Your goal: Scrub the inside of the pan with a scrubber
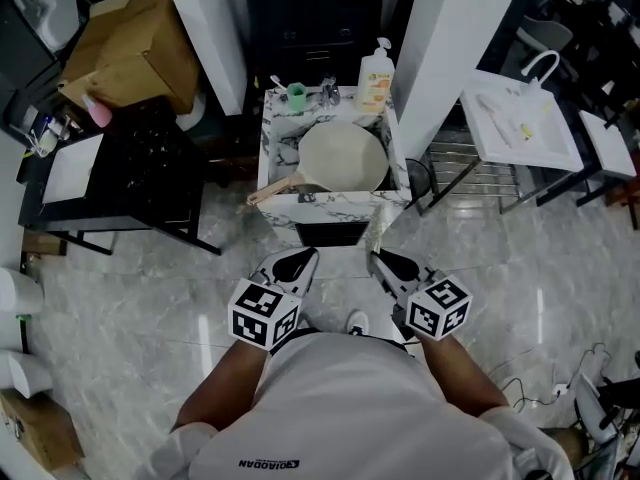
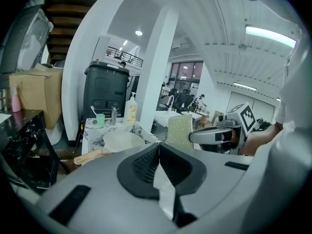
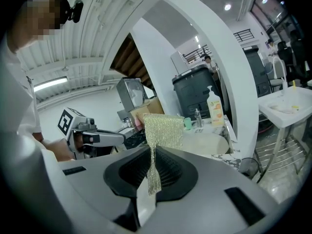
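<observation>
A pale round pan (image 1: 343, 156) with a wooden handle (image 1: 275, 190) sits in the marble-patterned sink stand (image 1: 335, 203) ahead of me. Both grippers hover low in front of the stand, well short of the pan. My left gripper (image 1: 298, 260) is shut with nothing between its jaws (image 2: 159, 147). My right gripper (image 1: 385, 260) is shut on a glittery mesh scrubber (image 3: 163, 129), which sticks up above its jaws (image 3: 152, 150). The left gripper view also shows the scrubber (image 2: 179, 130) held upright, and the pan (image 2: 122, 140) beyond it.
A soap bottle (image 1: 376, 76), a green cup (image 1: 296, 92) and a tap (image 1: 329, 93) line the stand's far edge. A black table (image 1: 130, 183) and a cardboard box (image 1: 135, 53) are at the left. A white basin on a rack (image 1: 520, 118) is at the right. White pillars flank the stand.
</observation>
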Demonstrator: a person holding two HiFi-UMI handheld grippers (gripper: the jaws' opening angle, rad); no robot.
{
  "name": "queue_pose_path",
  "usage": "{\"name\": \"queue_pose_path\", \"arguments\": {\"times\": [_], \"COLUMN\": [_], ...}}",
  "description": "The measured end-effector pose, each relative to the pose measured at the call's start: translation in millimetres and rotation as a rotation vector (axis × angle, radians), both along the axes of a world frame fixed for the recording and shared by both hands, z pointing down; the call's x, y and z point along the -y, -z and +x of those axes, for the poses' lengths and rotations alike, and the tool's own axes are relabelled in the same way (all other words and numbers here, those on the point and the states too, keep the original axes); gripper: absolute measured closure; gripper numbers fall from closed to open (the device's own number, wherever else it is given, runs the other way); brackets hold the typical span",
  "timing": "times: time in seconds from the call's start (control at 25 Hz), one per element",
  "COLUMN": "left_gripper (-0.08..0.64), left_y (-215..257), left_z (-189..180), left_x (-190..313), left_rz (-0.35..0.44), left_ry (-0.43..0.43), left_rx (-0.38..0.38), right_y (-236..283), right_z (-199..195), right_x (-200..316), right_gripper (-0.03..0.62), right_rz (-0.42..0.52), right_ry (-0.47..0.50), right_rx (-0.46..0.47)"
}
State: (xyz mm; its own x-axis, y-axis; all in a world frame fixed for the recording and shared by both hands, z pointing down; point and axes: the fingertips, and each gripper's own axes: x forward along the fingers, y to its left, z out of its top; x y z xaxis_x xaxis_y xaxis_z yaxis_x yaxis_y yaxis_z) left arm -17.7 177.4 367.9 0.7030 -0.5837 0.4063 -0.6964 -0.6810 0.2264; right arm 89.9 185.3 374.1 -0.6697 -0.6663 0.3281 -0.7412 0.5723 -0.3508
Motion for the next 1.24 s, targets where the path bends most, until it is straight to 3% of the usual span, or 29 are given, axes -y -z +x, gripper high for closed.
{"name": "queue_pose_path", "arguments": {"times": [0.24, 1.24], "left_gripper": [0.545, 0.545], "left_y": [-4, 2], "left_z": [-6, -14], "left_x": [-3, -1], "left_rz": [0.013, 0.016], "left_ry": [-0.017, -0.034], "left_rx": [0.028, -0.003], "right_y": [0, 0], "right_z": [-10, -21], "right_x": [-6, -7], "right_gripper": [0.529, 0.53], "right_rz": [0.0, 0.002], "right_ry": [-0.003, -0.033], "right_rx": [-0.005, -0.003]}}
